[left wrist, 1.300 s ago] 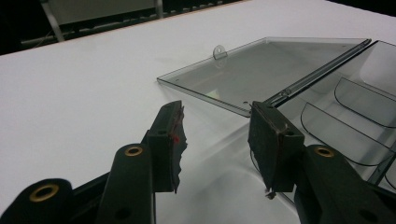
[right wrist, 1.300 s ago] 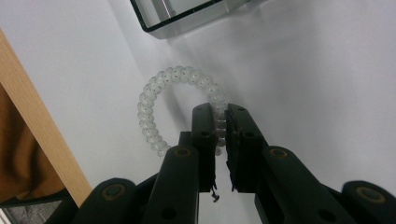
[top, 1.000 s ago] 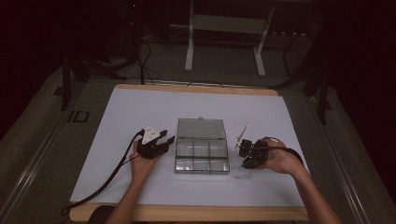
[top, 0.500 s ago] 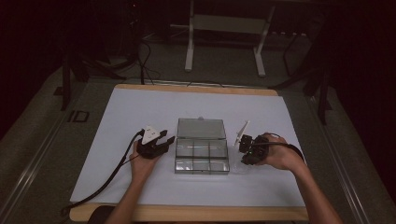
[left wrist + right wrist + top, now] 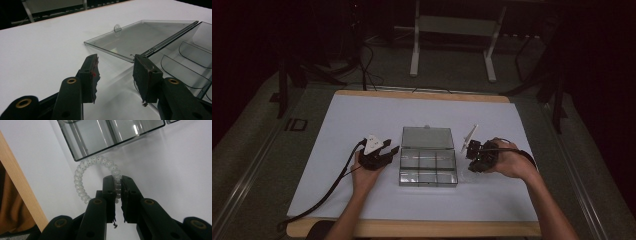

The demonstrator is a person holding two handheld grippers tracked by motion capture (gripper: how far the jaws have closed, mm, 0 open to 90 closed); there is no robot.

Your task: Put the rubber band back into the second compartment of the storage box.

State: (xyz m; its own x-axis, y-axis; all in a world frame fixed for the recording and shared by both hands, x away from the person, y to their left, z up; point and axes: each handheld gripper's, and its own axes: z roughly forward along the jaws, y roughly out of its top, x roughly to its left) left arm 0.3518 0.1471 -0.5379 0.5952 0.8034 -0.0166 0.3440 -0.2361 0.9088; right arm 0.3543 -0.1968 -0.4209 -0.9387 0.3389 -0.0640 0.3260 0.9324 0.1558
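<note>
Hair tie [image 5: 96,162] pinched by right hand-held gripper [image 5: 119,185], touching box [image 5: 110,135] edge | left hand-held gripper [image 5: 116,72] agape, empty

a white-topped table [image 5: 362,125] with a wooden edge bears an open clear compartment box [image 5: 428,162].

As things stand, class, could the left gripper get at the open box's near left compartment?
Probably yes: the left gripper is open beside the clear compartment box, whose lid lies flat, nothing between.

A white table [image 5: 362,120] stands before a metal frame [image 5: 452,30].
</note>
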